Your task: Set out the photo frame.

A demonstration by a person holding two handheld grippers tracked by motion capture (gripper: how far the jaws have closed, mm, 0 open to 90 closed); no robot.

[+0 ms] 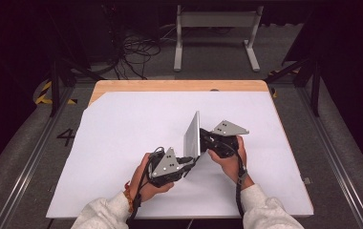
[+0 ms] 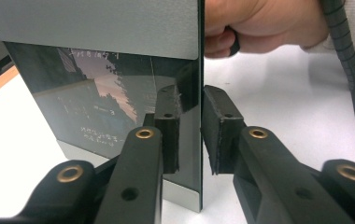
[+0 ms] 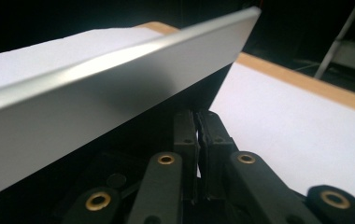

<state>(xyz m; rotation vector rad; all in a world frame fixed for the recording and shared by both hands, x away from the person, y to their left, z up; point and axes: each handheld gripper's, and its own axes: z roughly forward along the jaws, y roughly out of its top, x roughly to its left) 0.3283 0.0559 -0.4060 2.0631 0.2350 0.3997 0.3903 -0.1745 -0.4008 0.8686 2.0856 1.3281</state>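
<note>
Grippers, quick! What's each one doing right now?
Left gripper: jaws sit either side of the upright silver panel at its edge; cannot tell whether they pinch it.
Right gripper: shut, pads together, nothing seen between them.

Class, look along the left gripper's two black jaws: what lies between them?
In the left gripper view, the thin edge of the upright silver, glossy-faced panel lies between the left gripper pads.

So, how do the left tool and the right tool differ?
The left tool grips the upright panel by its edge; the right tool is shut with nothing visible between its jaws. The left tool faces the panel's dark glossy side, the right tool its silver side. Both are black.
</note>
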